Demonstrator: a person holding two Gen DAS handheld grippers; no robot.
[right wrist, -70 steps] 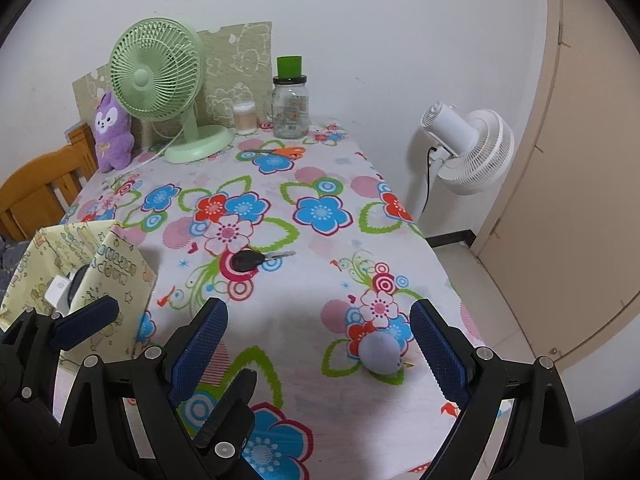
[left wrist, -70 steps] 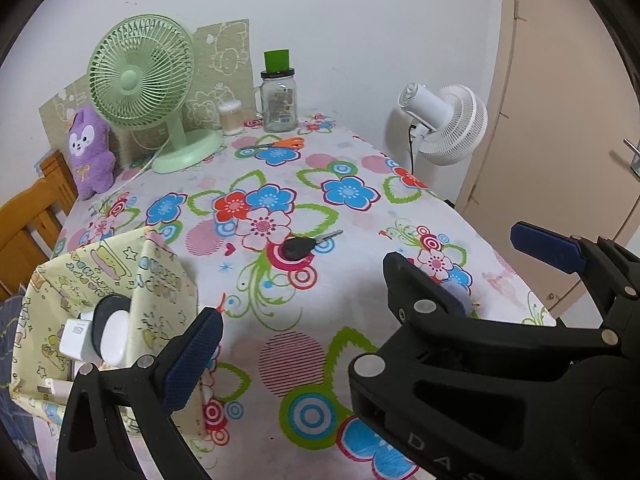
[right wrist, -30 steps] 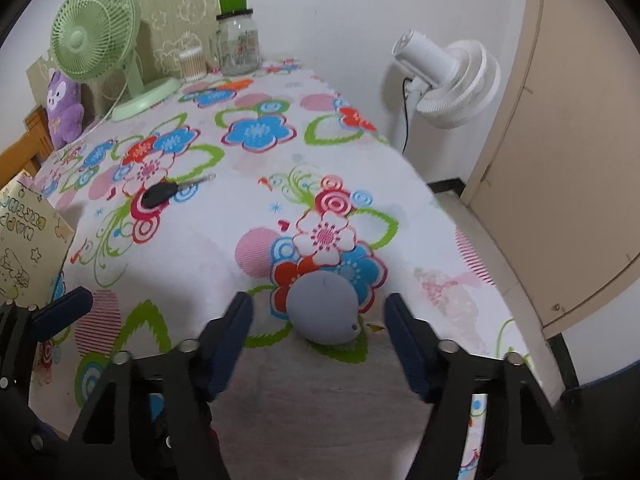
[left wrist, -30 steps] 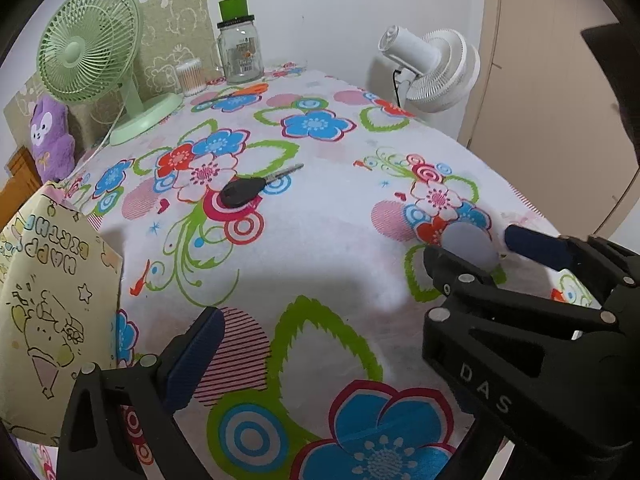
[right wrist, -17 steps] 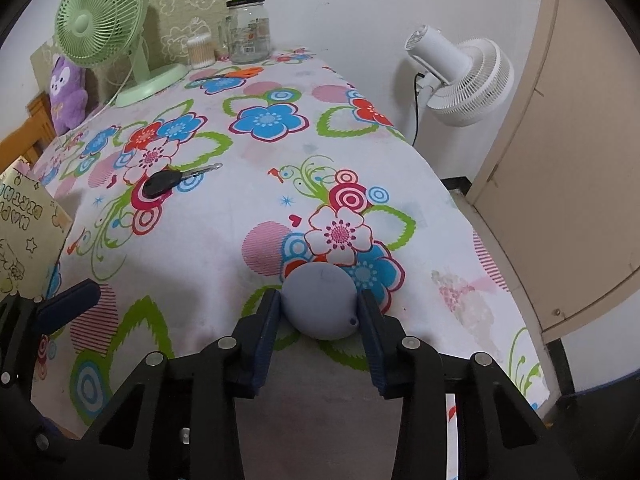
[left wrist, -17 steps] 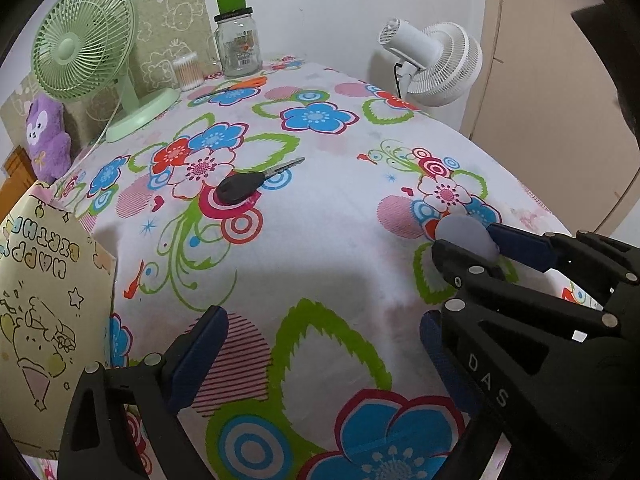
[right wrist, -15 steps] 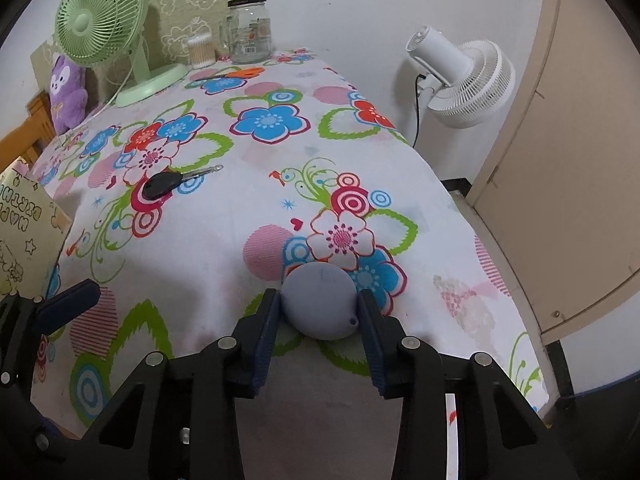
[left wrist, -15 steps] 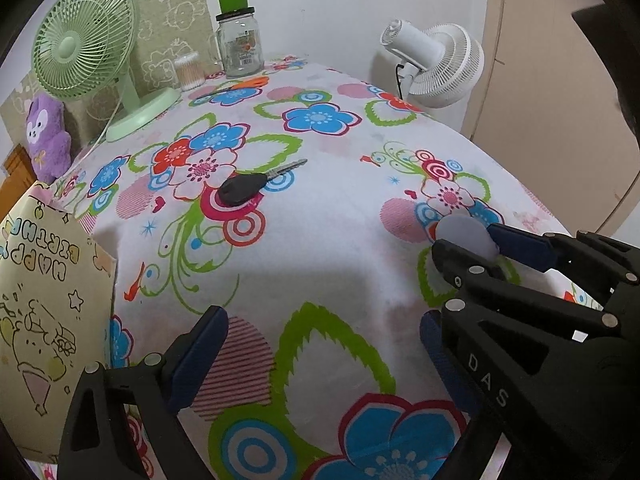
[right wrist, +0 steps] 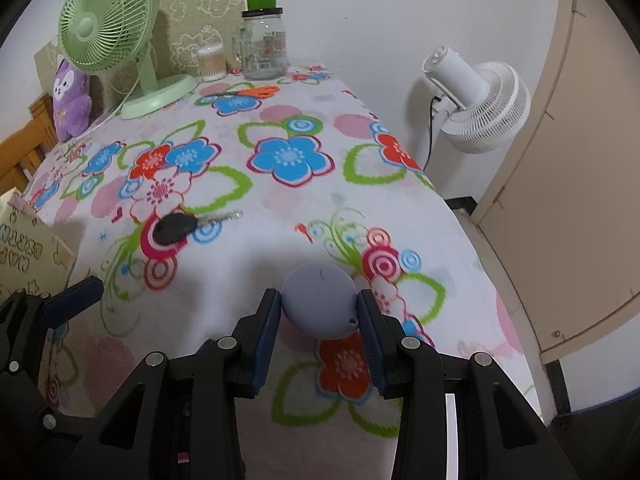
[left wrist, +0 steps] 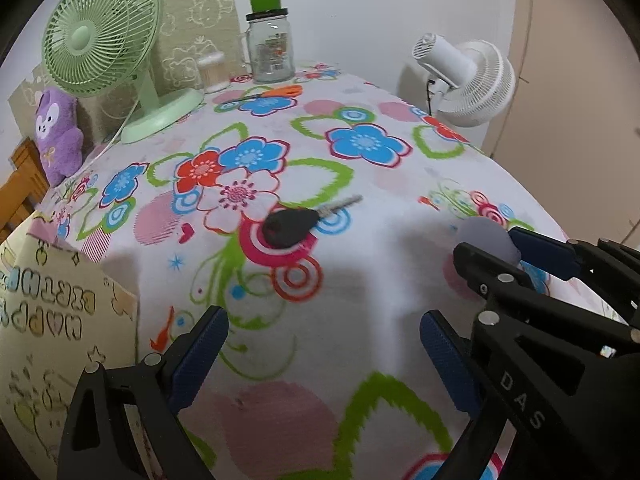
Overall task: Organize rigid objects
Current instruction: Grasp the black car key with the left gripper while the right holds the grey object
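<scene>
My right gripper [right wrist: 318,312] is shut on a round grey-lilac case [right wrist: 318,300] and holds it above the flowered tablecloth [right wrist: 280,200]. The case also shows in the left wrist view [left wrist: 486,238] between the right gripper's blue pads [left wrist: 544,250]. A black car key [left wrist: 294,222] lies on the cloth ahead of my left gripper [left wrist: 320,350], which is open and empty over the cloth. The key also shows in the right wrist view [right wrist: 176,228]. A yellow printed paper bag [left wrist: 48,320] stands at the left.
At the table's far end stand a green desk fan [left wrist: 100,36], a glass jar with a green cap [left wrist: 270,50], a cotton swab tub [left wrist: 212,72], orange scissors [left wrist: 276,92] and a purple plush [left wrist: 56,136]. A white floor fan [right wrist: 476,100] stands beyond the right edge.
My right gripper closed on the grey-lilac case and lifted it off the cloth, moving it left. My left gripper stayed open and drifted nearer the key.
</scene>
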